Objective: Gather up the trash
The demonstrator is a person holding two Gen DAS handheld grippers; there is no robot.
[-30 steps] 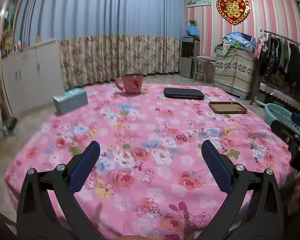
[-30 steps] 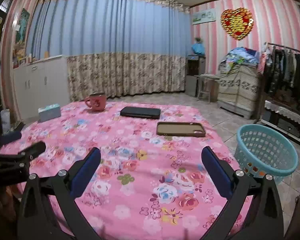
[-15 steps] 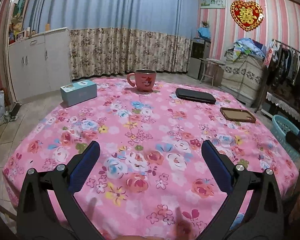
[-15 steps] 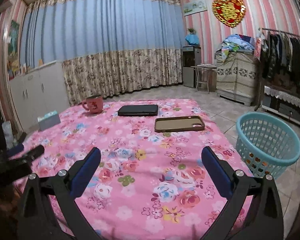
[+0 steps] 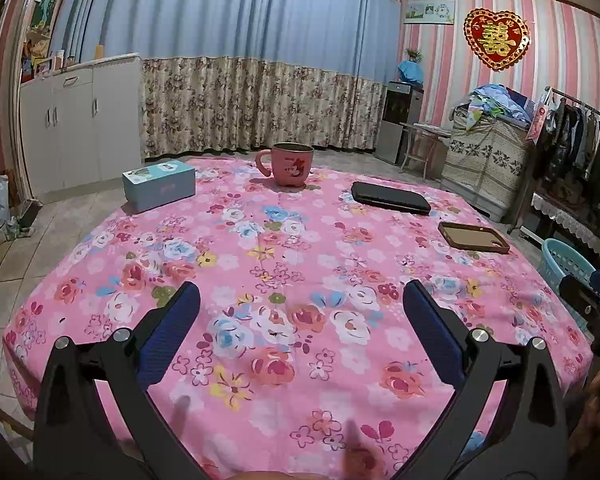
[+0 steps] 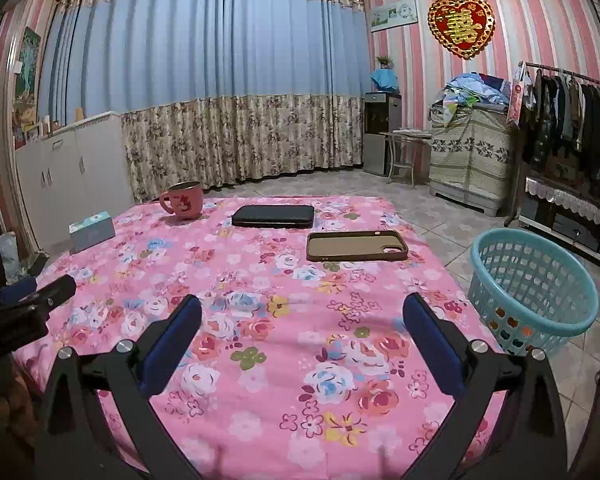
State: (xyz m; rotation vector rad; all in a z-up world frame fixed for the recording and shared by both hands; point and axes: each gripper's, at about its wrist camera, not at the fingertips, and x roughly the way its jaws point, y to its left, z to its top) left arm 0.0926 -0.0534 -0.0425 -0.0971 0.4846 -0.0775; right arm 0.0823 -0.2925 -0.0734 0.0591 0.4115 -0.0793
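A table with a pink flowered cloth [image 5: 284,248] fills both views; it also shows in the right wrist view [image 6: 260,280]. A light blue plastic basket [image 6: 536,292] stands on the floor to the right of the table; its rim shows in the left wrist view [image 5: 566,260]. My left gripper [image 5: 300,300] is open and empty above the near table edge. My right gripper [image 6: 300,312] is open and empty above the near right part of the table. No loose trash shows on the cloth.
On the table are a pink mug [image 5: 290,164], a light blue tissue box [image 5: 159,186], a black flat case [image 5: 390,198] and a brown phone case [image 5: 474,237]. A white cabinet [image 5: 80,128] stands left, a clothes rack [image 6: 572,128] right.
Both cameras have risen and tilted a little, so the table's objects sit lower and nearer in view. Both grippers stay open and empty.
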